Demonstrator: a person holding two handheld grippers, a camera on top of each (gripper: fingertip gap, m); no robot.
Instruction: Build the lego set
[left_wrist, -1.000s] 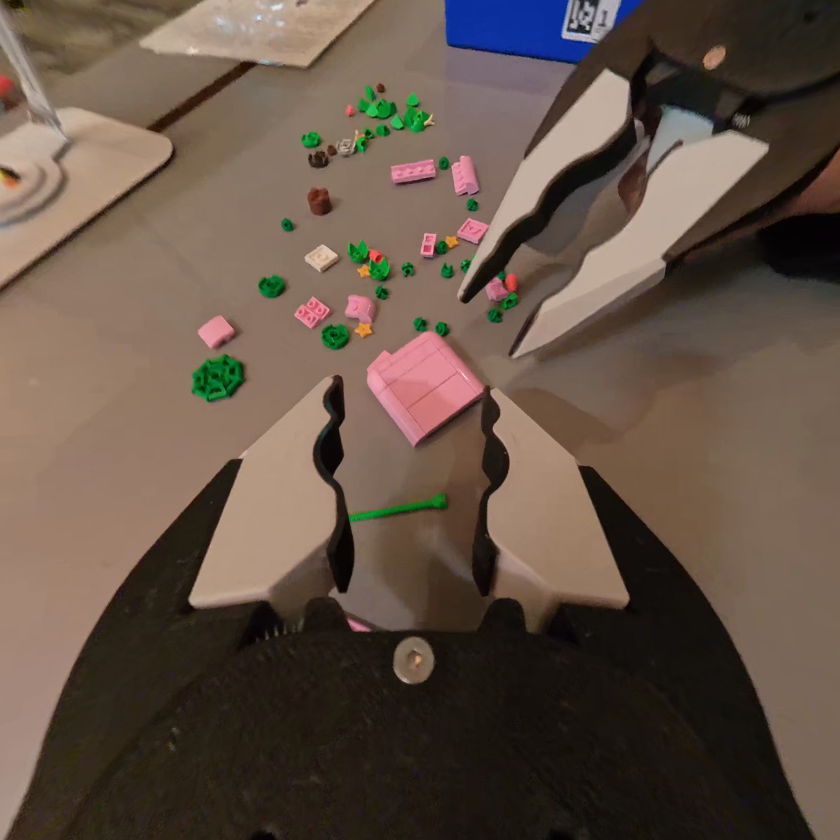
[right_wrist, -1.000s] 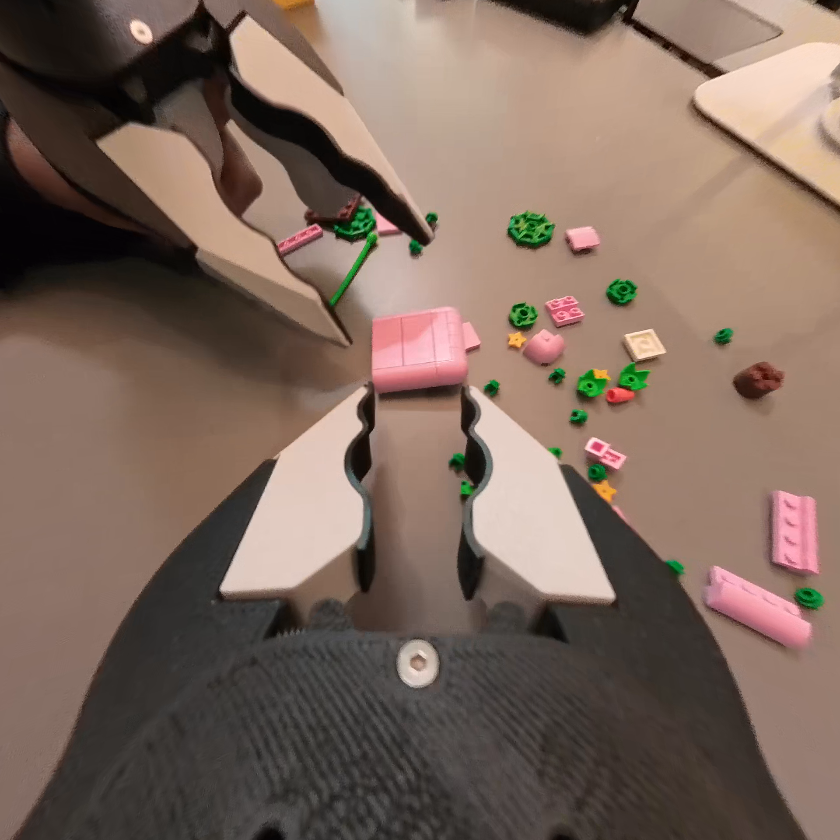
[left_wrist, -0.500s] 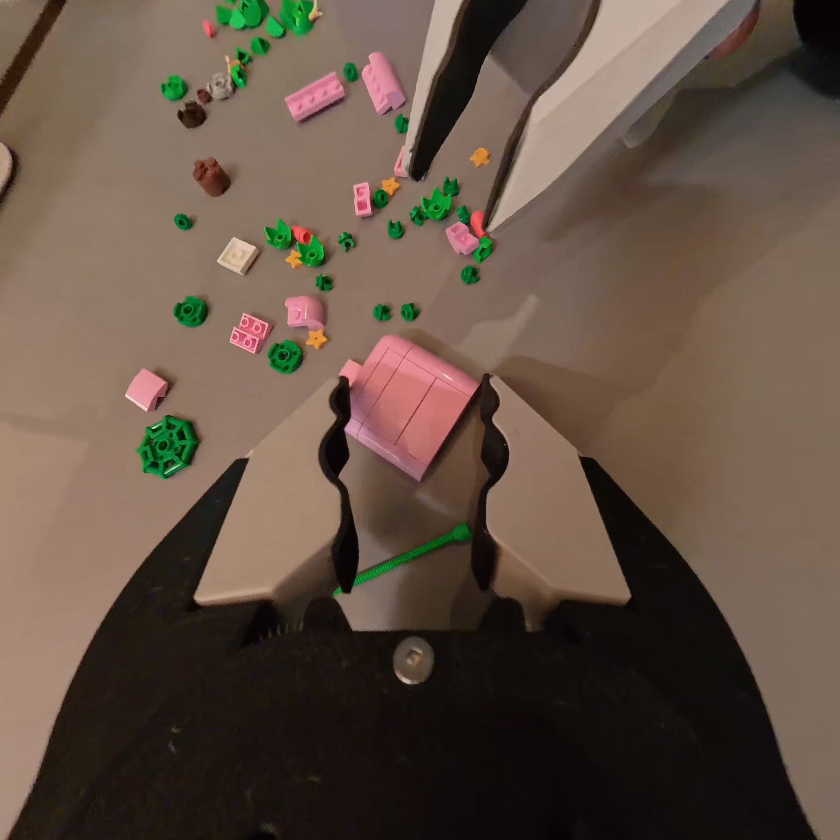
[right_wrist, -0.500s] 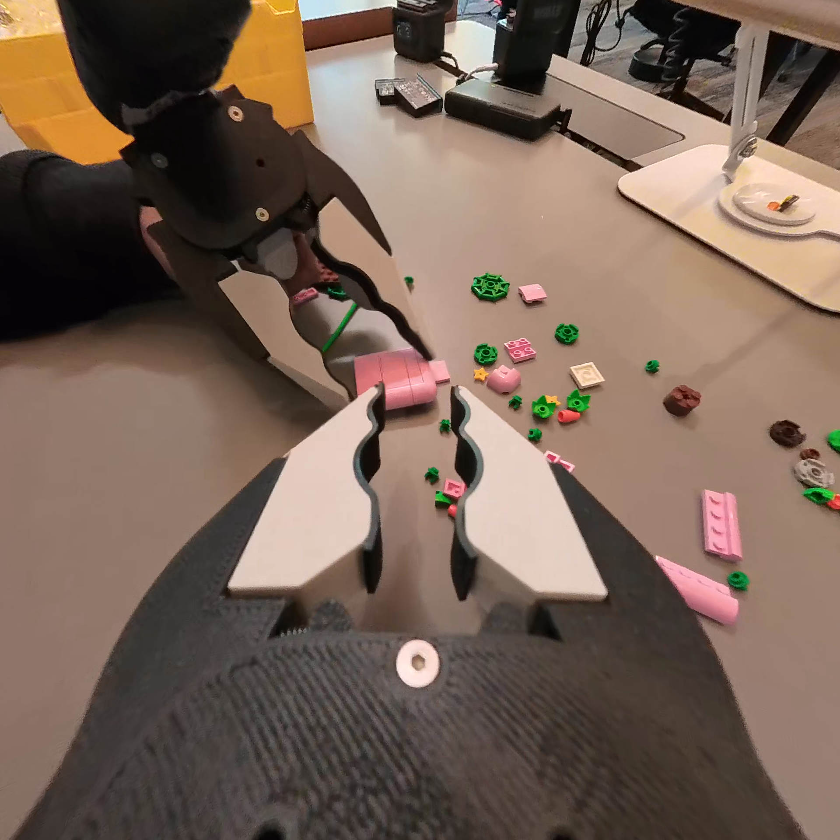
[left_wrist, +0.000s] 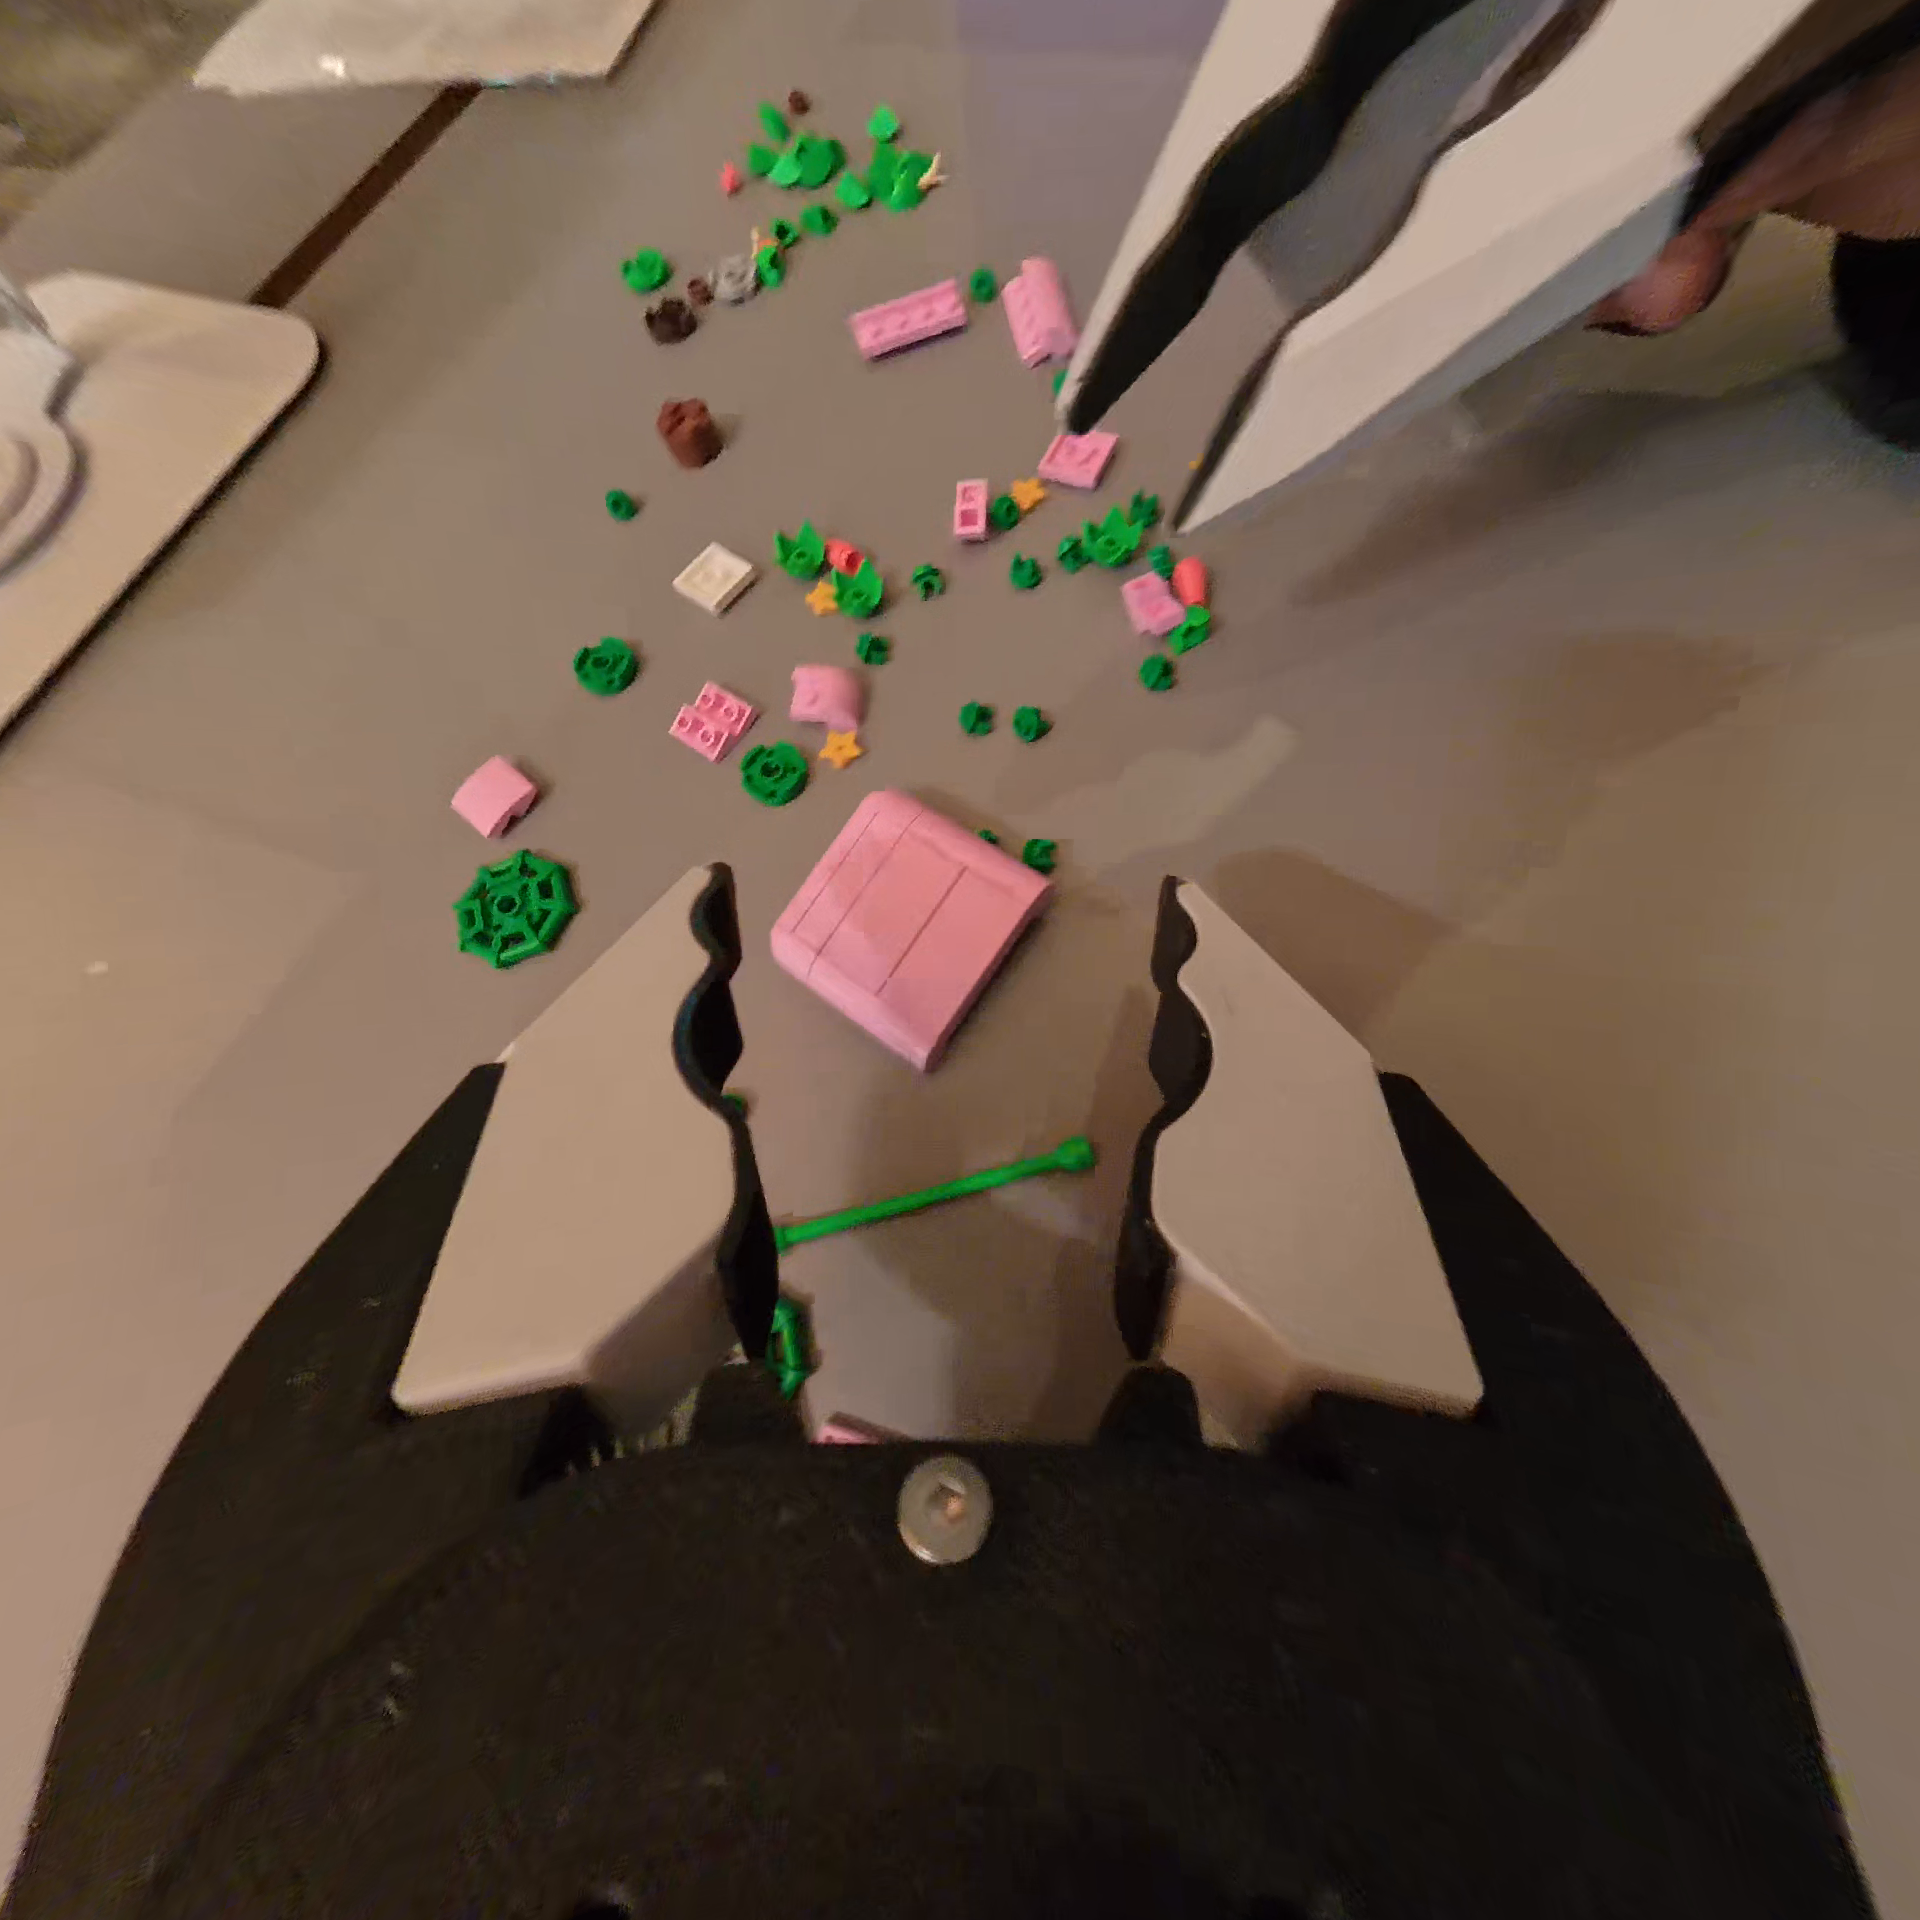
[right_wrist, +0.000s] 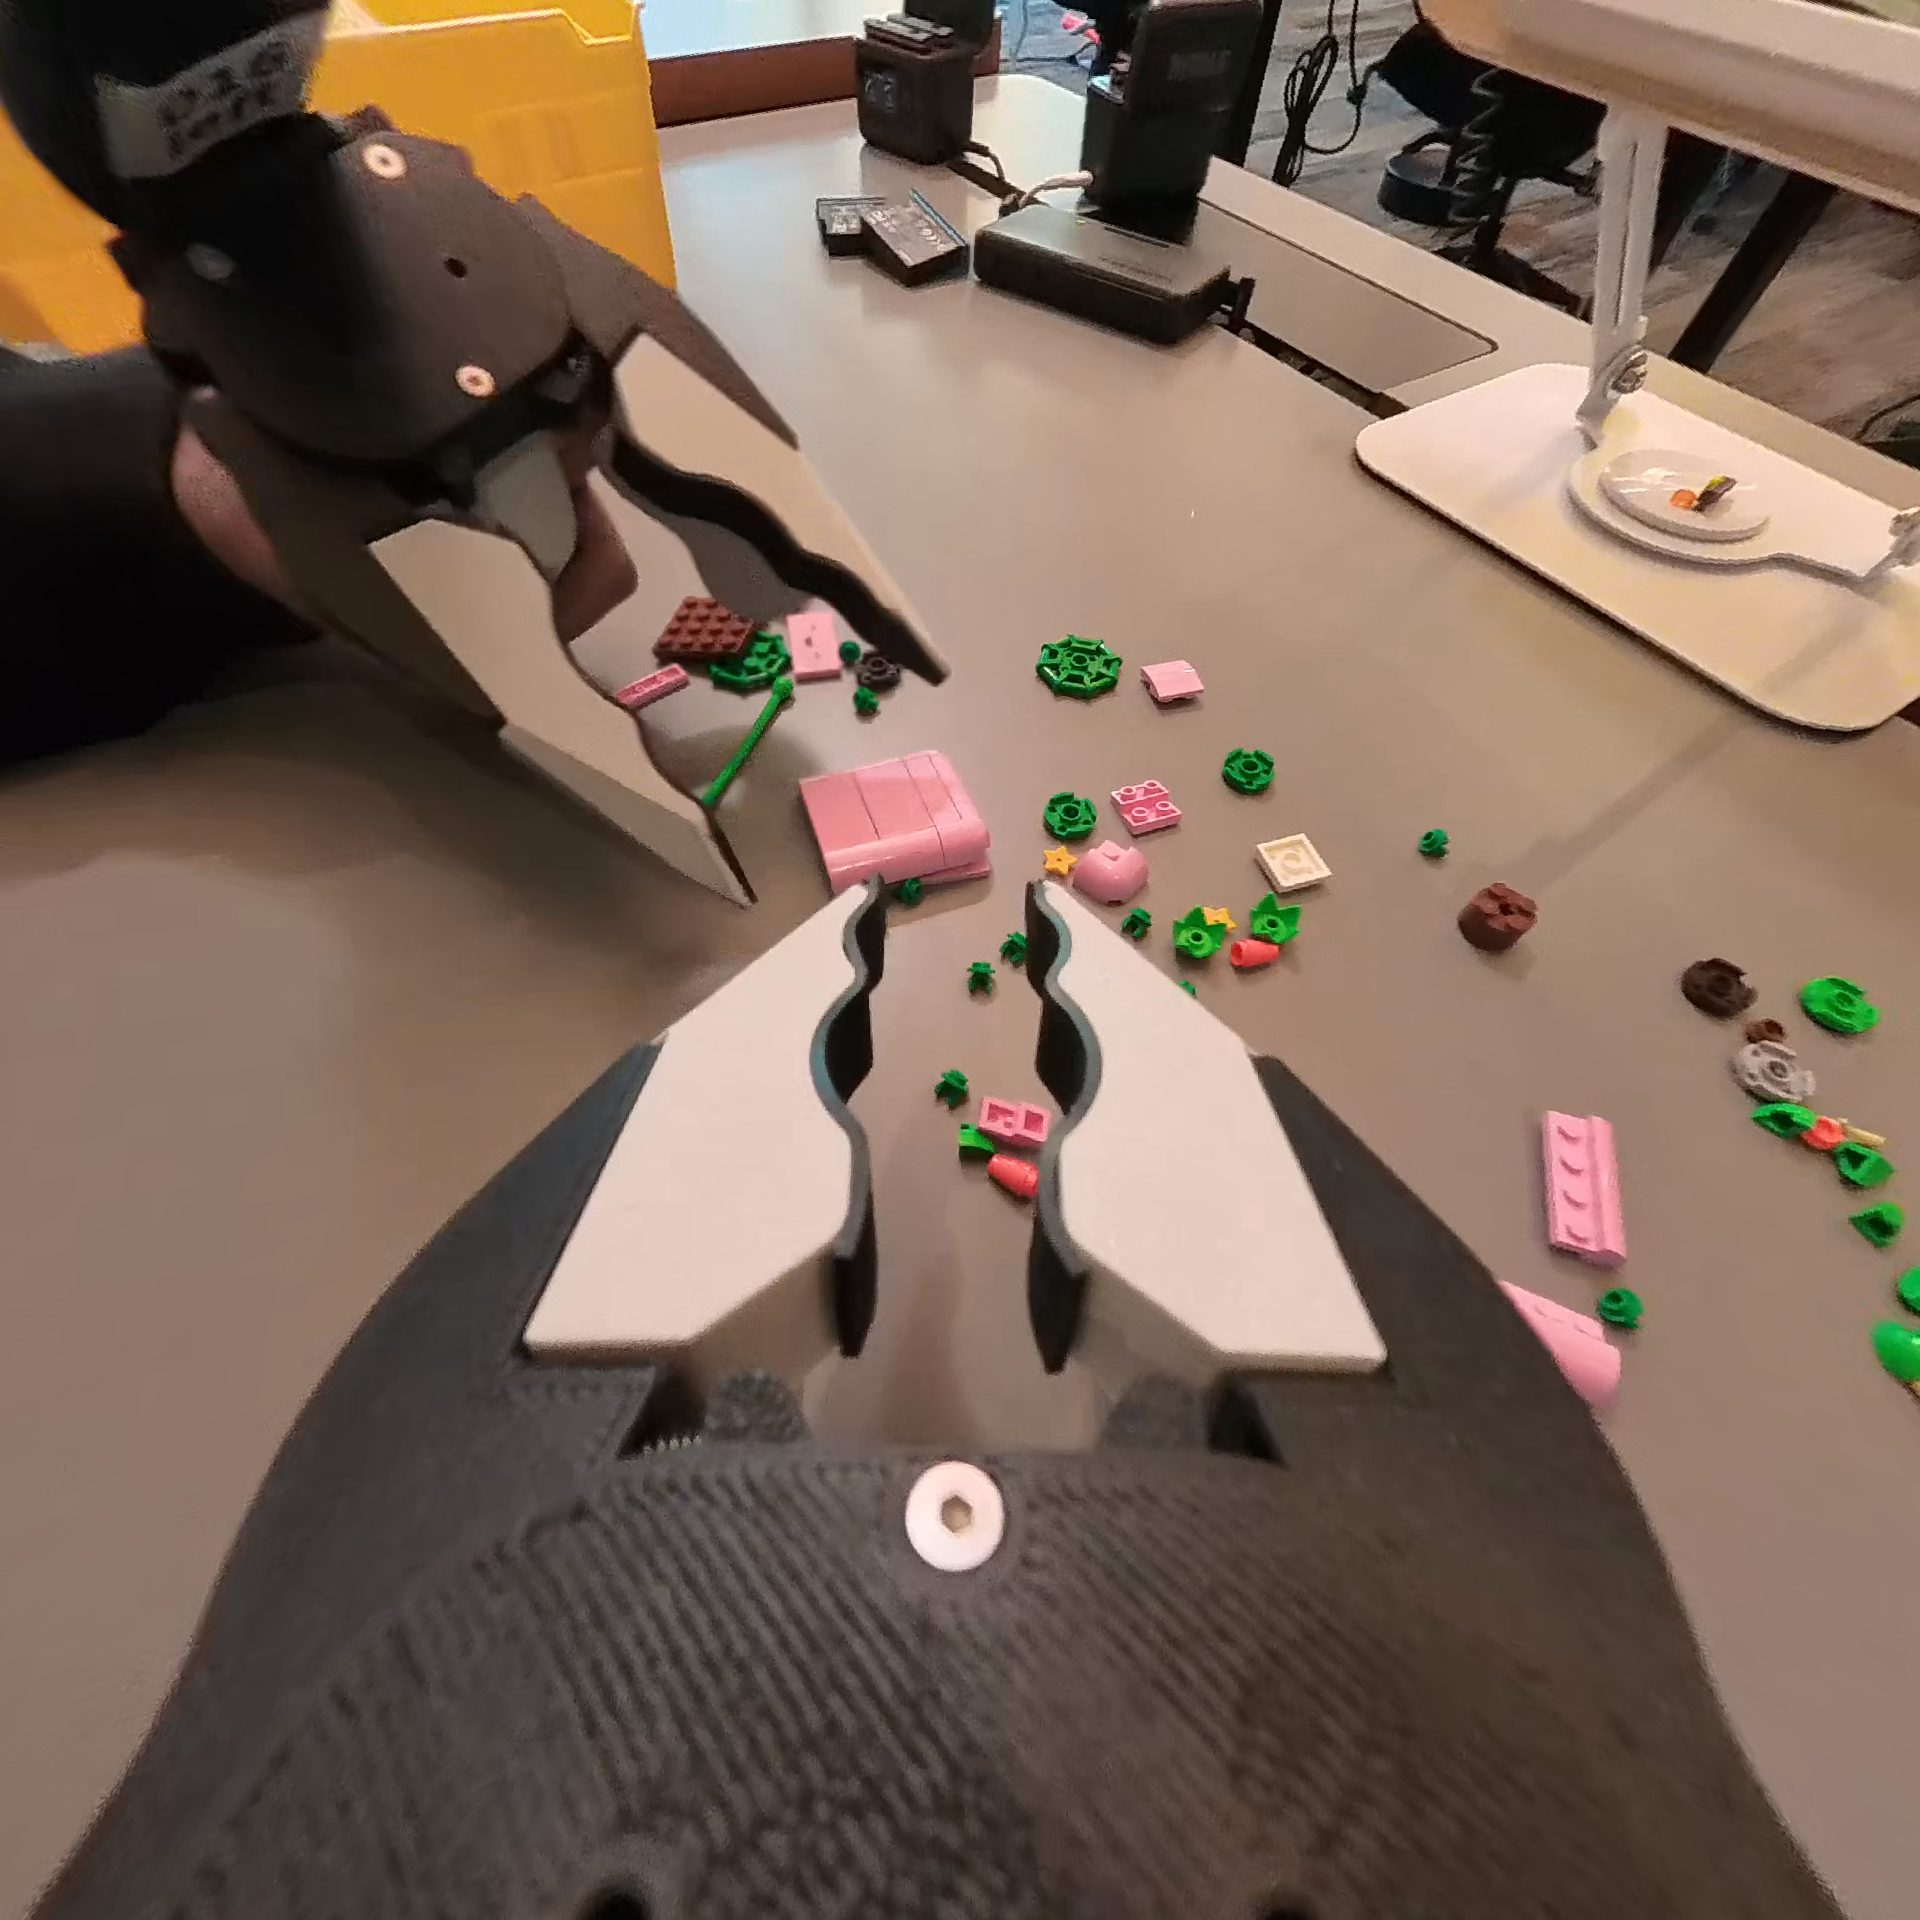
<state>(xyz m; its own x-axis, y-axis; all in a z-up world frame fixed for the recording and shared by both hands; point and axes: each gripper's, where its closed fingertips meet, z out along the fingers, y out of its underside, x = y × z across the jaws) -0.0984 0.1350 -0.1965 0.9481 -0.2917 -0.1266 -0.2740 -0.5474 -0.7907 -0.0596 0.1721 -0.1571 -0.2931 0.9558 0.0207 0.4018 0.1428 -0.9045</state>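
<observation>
A pink built block (left_wrist: 914, 923) lies on the grey table, also in the right wrist view (right_wrist: 891, 817). My left gripper (left_wrist: 940, 894) is open and empty, its tips on either side of the block's near corner, a little above it. A green stalk piece (left_wrist: 925, 1195) lies between its fingers. My right gripper (right_wrist: 954, 896) is open with a narrow gap and empty, raised above small green and pink pieces. It also shows in the left wrist view (left_wrist: 1132, 468) at the upper right. Loose pink, green, brown and white pieces (left_wrist: 717, 577) are scattered beyond the block.
A white stand base (right_wrist: 1621, 540) lies at the right, also at the left edge of the left wrist view (left_wrist: 125, 436). A yellow bin (right_wrist: 499, 114) and black devices (right_wrist: 1091, 260) stand at the back. A brown plate (right_wrist: 704, 630) lies under the left gripper.
My left gripper has pulled back from the pink block and opened wider. My right gripper has drawn back and risen away from the block. The block lies loose on the table.
</observation>
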